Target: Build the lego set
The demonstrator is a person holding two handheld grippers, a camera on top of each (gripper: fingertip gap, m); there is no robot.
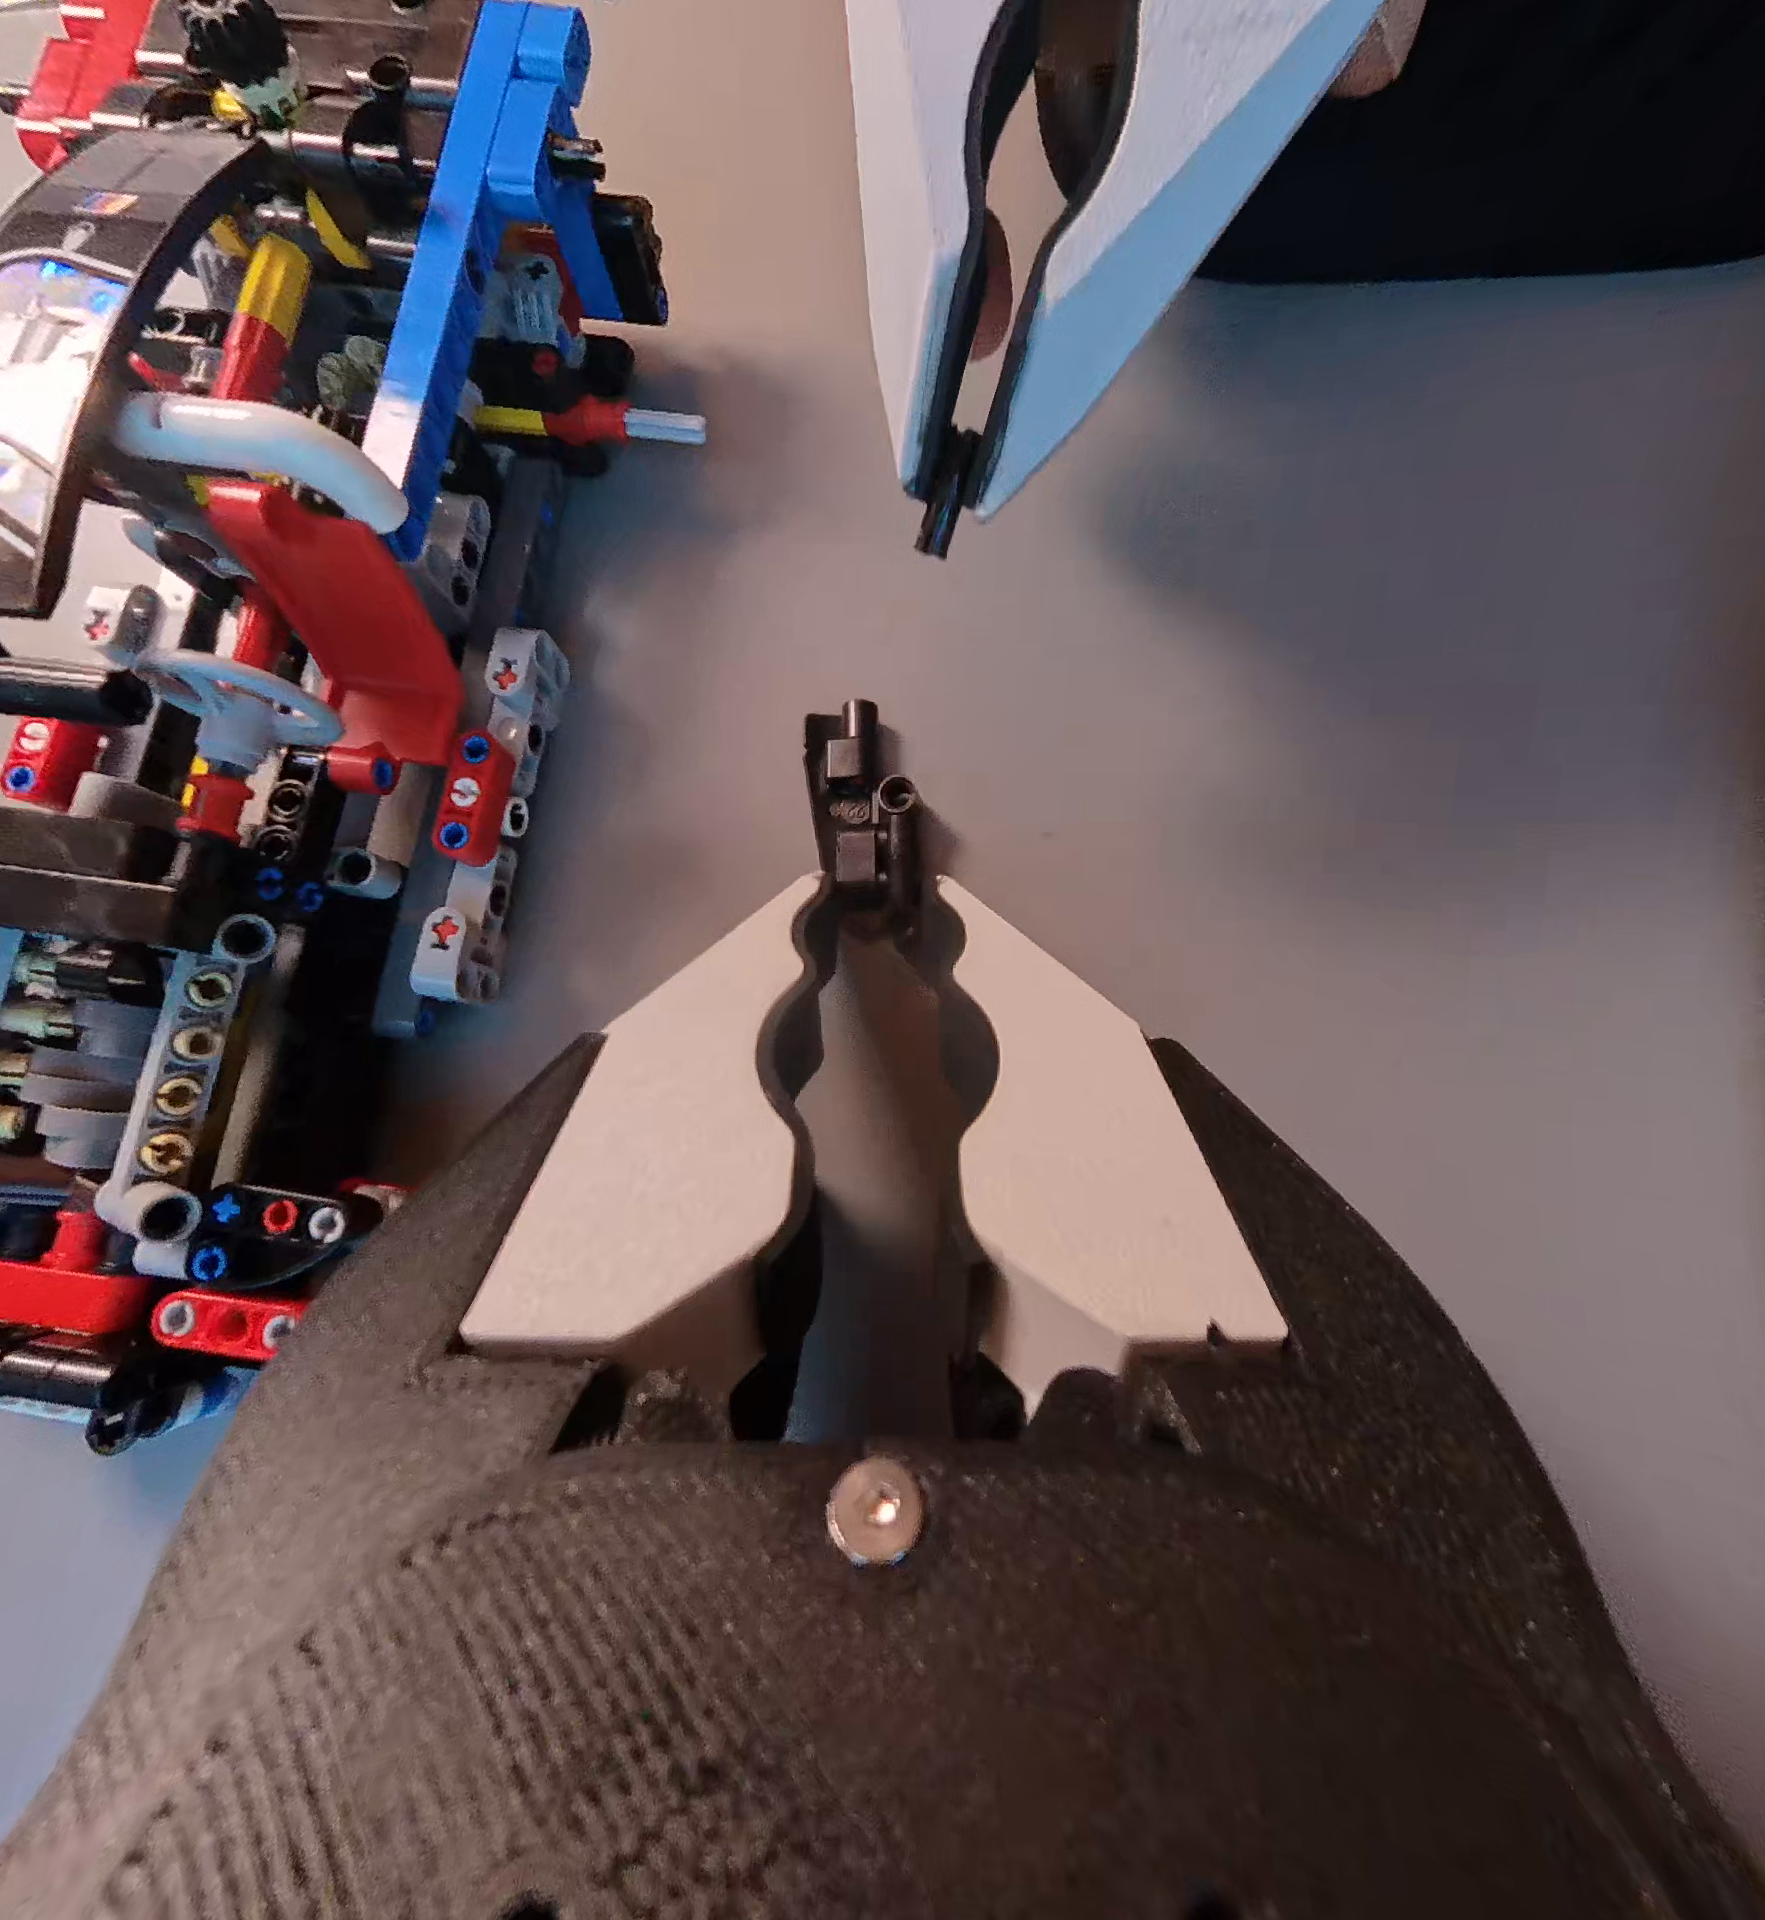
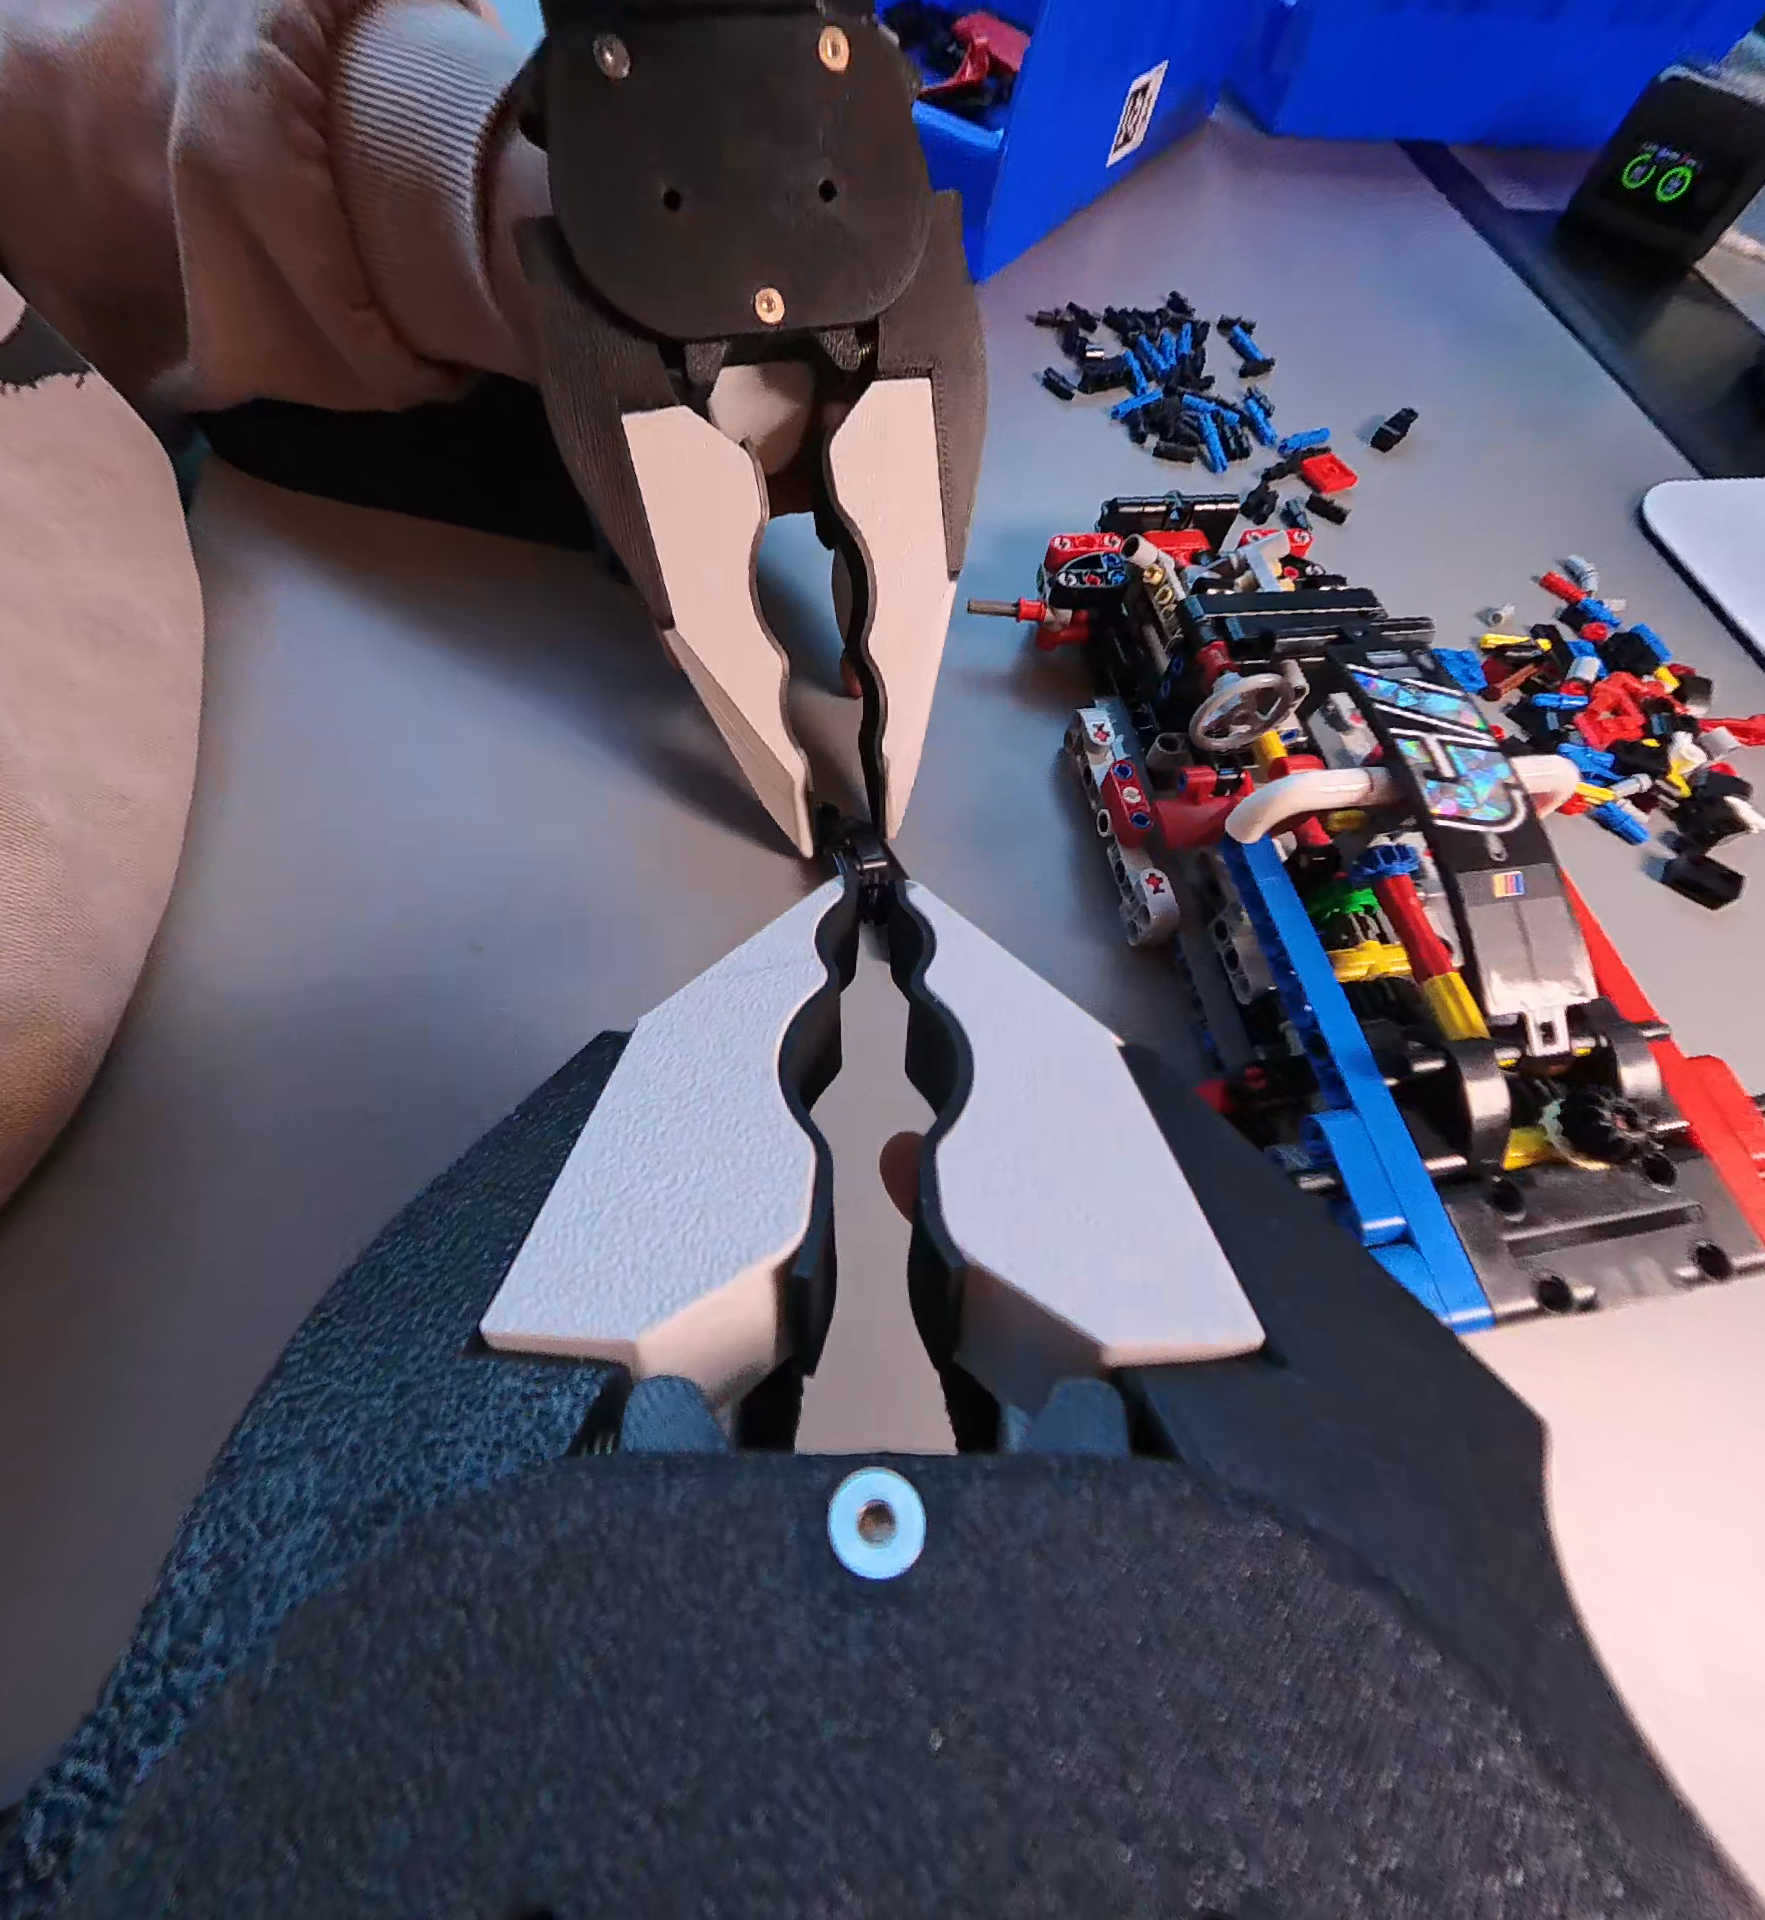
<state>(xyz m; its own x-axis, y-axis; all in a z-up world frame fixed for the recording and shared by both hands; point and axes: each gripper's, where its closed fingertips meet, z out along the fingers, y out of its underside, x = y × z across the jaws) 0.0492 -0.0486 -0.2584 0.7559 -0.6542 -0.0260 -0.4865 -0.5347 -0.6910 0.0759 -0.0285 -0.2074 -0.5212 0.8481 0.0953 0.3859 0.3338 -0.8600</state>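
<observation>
My left gripper (image 1: pixel 873 883) is shut on a small black connector piece (image 1: pixel 857 790) that sticks out past its tips above the grey table. My right gripper (image 2: pixel 873 894) is shut on a small black pin (image 2: pixel 870 902). In the left wrist view the right gripper (image 1: pixel 945 488) comes in from the top with the pin (image 1: pixel 938 525) at its tips, a gap away from the connector. In the right wrist view the left gripper (image 2: pixel 850 826) points tip to tip at mine. The part-built lego car (image 1: pixel 234 623) lies to the left, and it also shows in the right wrist view (image 2: pixel 1377 883).
A pile of black and blue pins (image 2: pixel 1179 384) and a mixed pile of coloured parts (image 2: pixel 1636 727) lie beyond the car. Blue bins (image 2: pixel 1117 104) and a small black device with a lit screen (image 2: pixel 1688 156) stand at the back. A person's sleeve (image 2: pixel 57 727) fills the left. Tip to tip, the grippers are about 7 cm apart.
</observation>
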